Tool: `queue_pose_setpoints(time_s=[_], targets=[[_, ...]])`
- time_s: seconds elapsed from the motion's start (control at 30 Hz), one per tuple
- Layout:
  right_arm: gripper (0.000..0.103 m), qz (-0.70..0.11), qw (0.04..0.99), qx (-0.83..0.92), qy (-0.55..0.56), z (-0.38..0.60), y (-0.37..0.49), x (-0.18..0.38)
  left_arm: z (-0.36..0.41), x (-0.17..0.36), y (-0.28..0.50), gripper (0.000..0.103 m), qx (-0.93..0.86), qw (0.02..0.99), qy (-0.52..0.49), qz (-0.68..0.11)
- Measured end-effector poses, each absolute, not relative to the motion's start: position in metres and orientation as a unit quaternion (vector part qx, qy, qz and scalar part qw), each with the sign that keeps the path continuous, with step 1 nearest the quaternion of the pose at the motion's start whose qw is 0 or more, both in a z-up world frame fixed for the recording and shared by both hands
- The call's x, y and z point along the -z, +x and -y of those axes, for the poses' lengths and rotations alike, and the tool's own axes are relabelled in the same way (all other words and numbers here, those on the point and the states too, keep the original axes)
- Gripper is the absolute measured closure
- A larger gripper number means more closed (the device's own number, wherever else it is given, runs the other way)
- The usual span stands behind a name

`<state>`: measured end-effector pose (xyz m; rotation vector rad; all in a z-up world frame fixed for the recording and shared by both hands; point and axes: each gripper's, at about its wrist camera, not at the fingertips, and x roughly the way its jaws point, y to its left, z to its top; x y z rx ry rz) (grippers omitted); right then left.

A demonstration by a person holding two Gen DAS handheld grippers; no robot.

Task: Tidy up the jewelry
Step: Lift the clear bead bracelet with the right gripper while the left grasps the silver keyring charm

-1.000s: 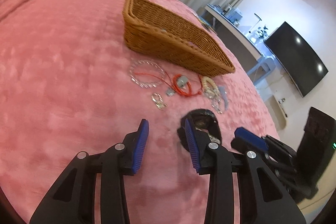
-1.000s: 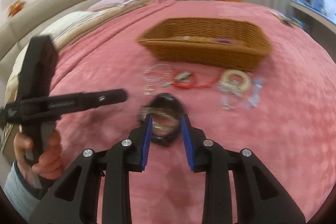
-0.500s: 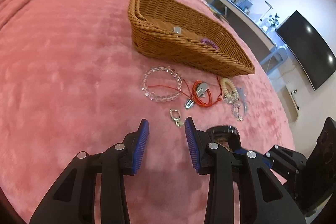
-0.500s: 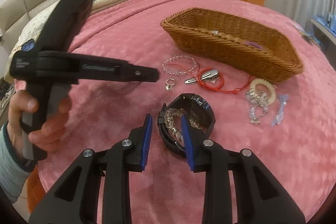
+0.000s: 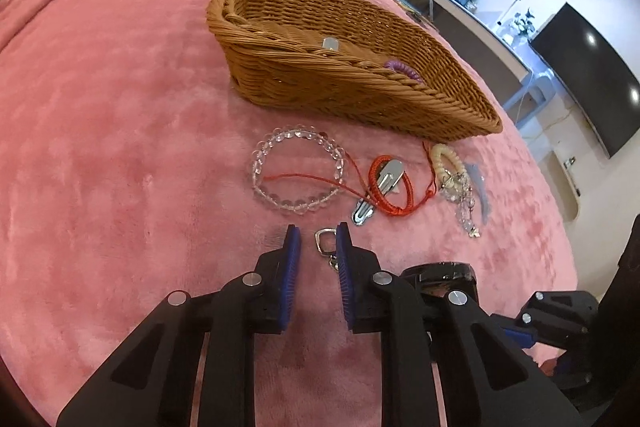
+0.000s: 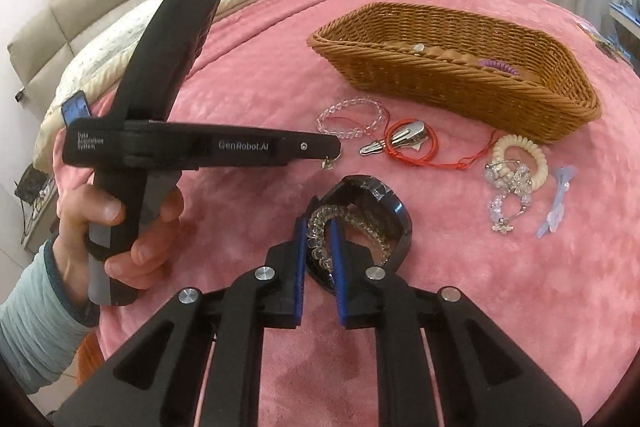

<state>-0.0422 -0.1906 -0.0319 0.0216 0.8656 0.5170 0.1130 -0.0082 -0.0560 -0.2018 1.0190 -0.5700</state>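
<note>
Blue fingers (image 5: 289, 259) of left gripper (image 5: 316, 239) just narrowed around small silver ring (image 5: 325, 238) on pink bedspread (image 5: 120, 147), pads seemingly not yet pressing; right gripper (image 6: 318, 231) clamped on wall of open black jewelry box (image 6: 394, 215). Beyond: clear bead bracelet (image 5: 298, 169), red cord (image 5: 394, 191), silver clip (image 5: 380, 183), wicker basket (image 5: 340, 83)

Right gripper (image 6: 319, 227) jaws pinching clear bead bracelet (image 6: 320, 223) – black case (image 6: 394, 205), pink bedspread (image 6: 256, 75)
</note>
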Motion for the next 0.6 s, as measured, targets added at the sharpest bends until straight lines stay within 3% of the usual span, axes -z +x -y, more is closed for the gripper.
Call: queue_pose_setpoints(time_s=[0.23, 0.37, 0.4, 0.53, 0.6], targets=[[0.086, -0.432, 0.861, -0.269, 0.005, 0.191, -0.037, 0.031, 0.001, 0.062, 0.113, 0.087, 0.284, 0.83, -0.116, -0.467], [0.063, -0.438, 0.857, -0.271, -0.015, 0.191, -0.034, 0.028, -0.004, 0.064, 0.114, 0.087, 0.293, 0.825, -0.132, -0.465], [0.061, -0.439, 0.857, -0.271, -0.02, 0.19, -0.034, 0.028, -0.004, 0.063, 0.114, 0.087, 0.293, 0.825, -0.132, -0.464], [0.061, -0.454, 0.841, -0.291, -0.038, 0.182, -0.033, 0.033, -0.004, 0.063, 0.112, 0.087, 0.294, 0.828, -0.126, -0.461], [0.076, -0.46, 0.839, -0.283, -0.064, 0.173, -0.031, 0.037, -0.003, 0.062, 0.112, 0.087, 0.295, 0.828, -0.125, -0.46]])
